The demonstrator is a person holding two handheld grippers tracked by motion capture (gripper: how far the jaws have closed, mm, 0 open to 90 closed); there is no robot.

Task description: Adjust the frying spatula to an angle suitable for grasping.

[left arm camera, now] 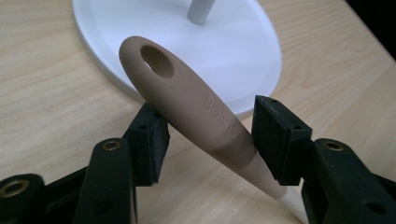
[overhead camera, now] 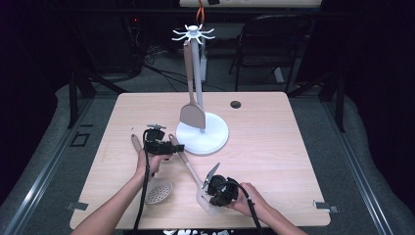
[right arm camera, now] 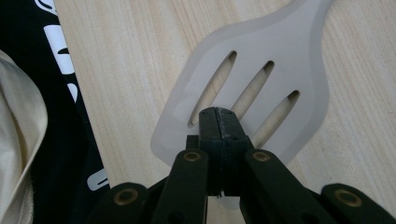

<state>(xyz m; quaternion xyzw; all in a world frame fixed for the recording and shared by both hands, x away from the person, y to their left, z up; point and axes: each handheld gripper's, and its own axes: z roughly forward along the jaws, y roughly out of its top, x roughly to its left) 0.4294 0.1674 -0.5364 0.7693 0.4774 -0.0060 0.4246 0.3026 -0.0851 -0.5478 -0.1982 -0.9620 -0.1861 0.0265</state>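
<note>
Slotted spatula flat on the tabletop, a tool at each end.

My left tool (left arm camera: pixel 208 135) straddles the tan handle (left arm camera: pixel 196 107) just below its hanging hole, jaws half spread; I can't quite tell whether both pads touch. My right tool (right arm camera: pixel 218 116) is pressed together on the near edge of the slotted spatula (right arm camera: pixel 280 60)'s pale blade. The blade looks thin and bendy, the handle stiff, light and smooth, so I'd grip the thick handle. The white stand (overhead camera: pixel 215 137) holds 1 utensil already.
</note>
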